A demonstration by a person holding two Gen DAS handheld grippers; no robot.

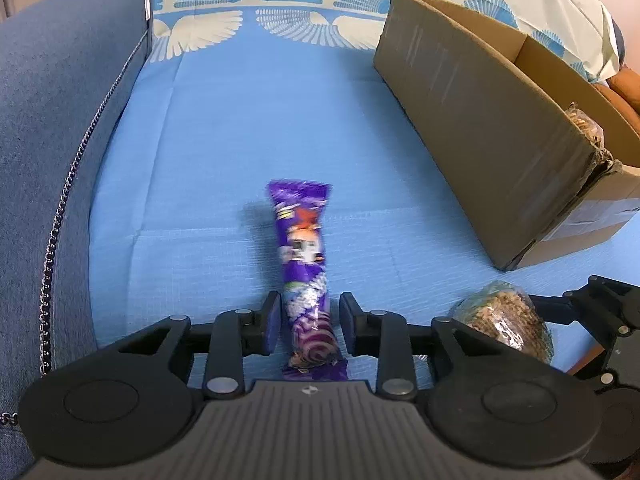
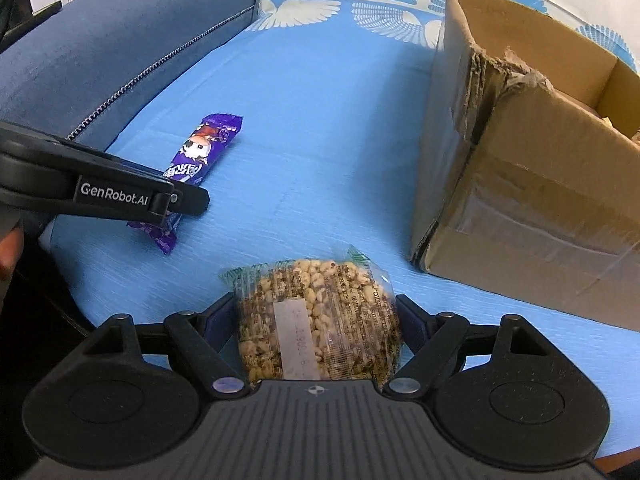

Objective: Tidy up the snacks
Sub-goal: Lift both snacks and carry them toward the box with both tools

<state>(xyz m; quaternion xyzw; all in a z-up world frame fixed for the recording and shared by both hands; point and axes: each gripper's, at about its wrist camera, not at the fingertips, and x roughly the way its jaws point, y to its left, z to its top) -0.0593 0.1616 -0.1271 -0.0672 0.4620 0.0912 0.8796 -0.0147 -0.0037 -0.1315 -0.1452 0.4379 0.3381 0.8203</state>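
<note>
A long purple snack bar (image 1: 305, 264) lies on the blue sheet, its near end between the fingers of my left gripper (image 1: 309, 322); the left pad touches it and a small gap shows on the right, so the jaws stand open around it. It also shows in the right wrist view (image 2: 196, 156) with the left gripper (image 2: 176, 200) over it. A clear bag of puffed grain cakes (image 2: 320, 320) sits between the fingers of my right gripper (image 2: 318, 316), which press on both its sides. The bag also shows in the left wrist view (image 1: 504, 320).
An open cardboard box (image 2: 520, 184) stands on the right of the sheet, with snacks inside (image 1: 584, 120). A dark blue sofa arm (image 1: 60, 120) with a zip runs along the left. A fan-patterned cushion (image 1: 280, 0) lies at the back.
</note>
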